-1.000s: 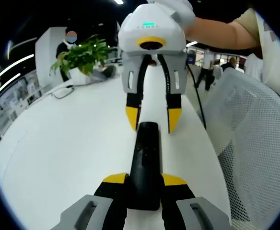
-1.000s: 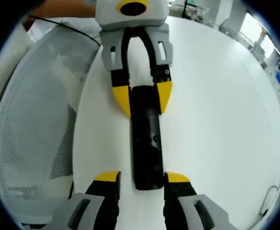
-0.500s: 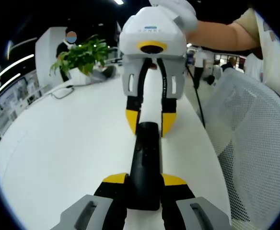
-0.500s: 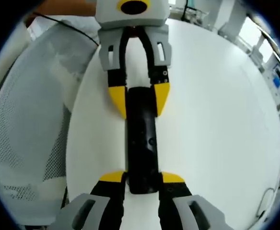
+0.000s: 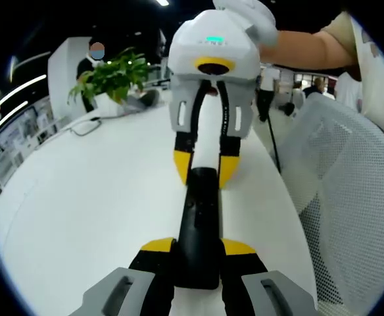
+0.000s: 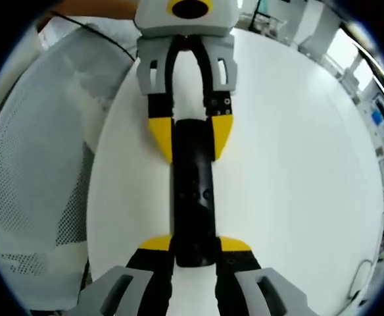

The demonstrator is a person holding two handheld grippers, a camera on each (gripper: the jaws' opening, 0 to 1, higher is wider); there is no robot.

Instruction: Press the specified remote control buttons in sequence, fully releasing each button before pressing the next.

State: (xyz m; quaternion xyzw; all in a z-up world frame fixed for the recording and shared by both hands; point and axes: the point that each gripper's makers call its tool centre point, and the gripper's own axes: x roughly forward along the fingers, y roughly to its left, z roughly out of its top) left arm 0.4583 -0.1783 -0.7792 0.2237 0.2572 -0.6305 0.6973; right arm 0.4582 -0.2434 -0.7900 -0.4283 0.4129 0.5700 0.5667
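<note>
Since a second ago right gripper closing jaws onto far end of remote control | left gripper clamping near end | remote lying lengthwise on white surface | likely light, rigid, smooth; gripping long side edges suits.
</note>
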